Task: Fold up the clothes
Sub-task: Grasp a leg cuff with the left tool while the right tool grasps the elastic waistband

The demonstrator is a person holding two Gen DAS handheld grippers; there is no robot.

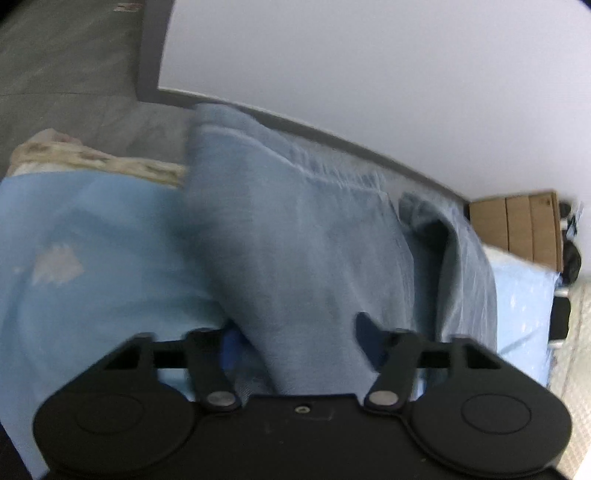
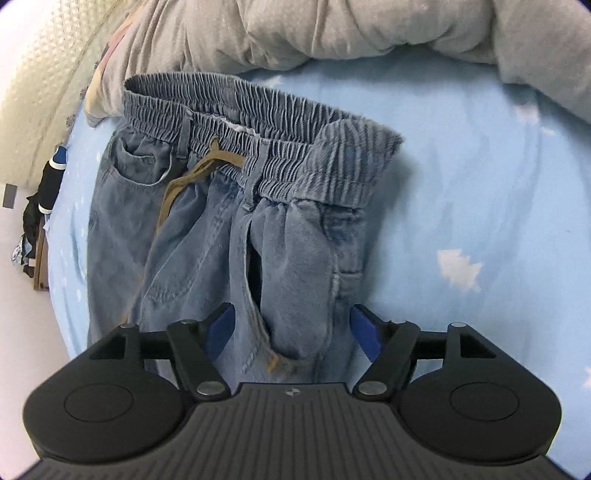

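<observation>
Blue denim trousers [image 2: 192,240] lie on a light blue bed sheet [image 2: 461,184], their elastic waistband [image 2: 258,122] at the far end with a tan drawstring [image 2: 184,177]. My right gripper [image 2: 293,328] is open, its blue pads [image 2: 221,328] on either side of a bunched fold of the denim. The left wrist view is blurred. There the denim [image 1: 295,221] runs from the wall down between the fingers of my left gripper [image 1: 297,339], which also stand wide apart. Fabric partly covers the left gripper's pads.
A grey duvet [image 2: 369,26] is heaped at the far side of the bed. A white wall [image 1: 369,74] and a cardboard box [image 1: 517,225] border the bed. A floral cloth [image 1: 92,158] lies at the sheet's [image 1: 92,240] left edge. Dark items [image 2: 48,184] stand beside the bed.
</observation>
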